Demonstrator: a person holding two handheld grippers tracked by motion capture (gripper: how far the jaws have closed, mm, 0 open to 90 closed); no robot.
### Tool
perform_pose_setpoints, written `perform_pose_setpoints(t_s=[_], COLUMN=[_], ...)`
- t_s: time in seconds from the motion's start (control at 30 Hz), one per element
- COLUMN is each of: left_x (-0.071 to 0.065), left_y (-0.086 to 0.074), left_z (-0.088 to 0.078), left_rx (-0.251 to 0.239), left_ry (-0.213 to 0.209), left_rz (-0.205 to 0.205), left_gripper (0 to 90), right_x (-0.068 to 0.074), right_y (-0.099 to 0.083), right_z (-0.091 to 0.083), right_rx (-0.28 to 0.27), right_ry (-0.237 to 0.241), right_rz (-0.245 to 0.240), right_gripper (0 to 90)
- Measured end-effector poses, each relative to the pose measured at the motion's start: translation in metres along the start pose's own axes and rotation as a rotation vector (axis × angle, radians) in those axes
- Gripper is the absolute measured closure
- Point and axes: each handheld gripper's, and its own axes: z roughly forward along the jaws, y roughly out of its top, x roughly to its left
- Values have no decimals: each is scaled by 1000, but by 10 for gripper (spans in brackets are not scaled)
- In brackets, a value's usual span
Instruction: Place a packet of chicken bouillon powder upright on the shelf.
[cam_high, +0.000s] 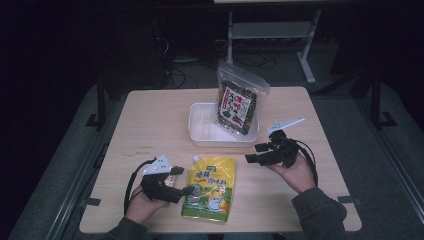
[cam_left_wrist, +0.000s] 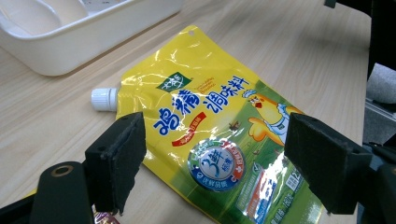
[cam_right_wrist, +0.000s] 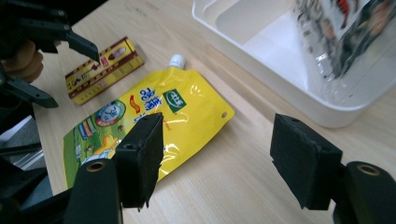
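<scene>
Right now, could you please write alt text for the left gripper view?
The open left gripper hovers over a yellow spouted pouch lying flat on a wooden table, white cap pointing left. A white tray sits behind.

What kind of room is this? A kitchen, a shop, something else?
Probably a lab or recording workspace, not a kitchen: a bare wooden table in a dark room, loose cables on the floor behind it, and groceries like the yellow pouch laid out for handheld grippers.

Left claw (cam_high: 184, 183) and right claw (cam_high: 253, 152) both gape, empty.
</scene>
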Motion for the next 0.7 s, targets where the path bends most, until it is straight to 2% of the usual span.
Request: perform_pose_setpoints(t_s=[0.03,0.1,0.2,0.33,0.43,0.53,0.7], left_x=[-1,-2,-3,-2,-1,-1,0], left_y=[0,0,0,0,0,-1,0], left_z=[1,2,5,5,5,4,3], left_rx=[3,9,19,19,20,20,17], left_ry=[-2,0,-6,-7,-6,-6,-8], left_rz=[0,5,6,4,4,2,1], left_gripper=[204,204,204,205,204,204,204], right_x=[0,1,1,1,-1,-1,-6], right_y=[0,0,1,4,9,12,15], right_z=[7,10,26,36,50,57,70], right_rx=[31,43,103,130,179,202,244], right_ry=[-7,-8,-11,-5,3,5,12], right_rz=[-4,-4,-12,-13,-9,-10,18], right_gripper=[354,356,380,391,401,406,421])
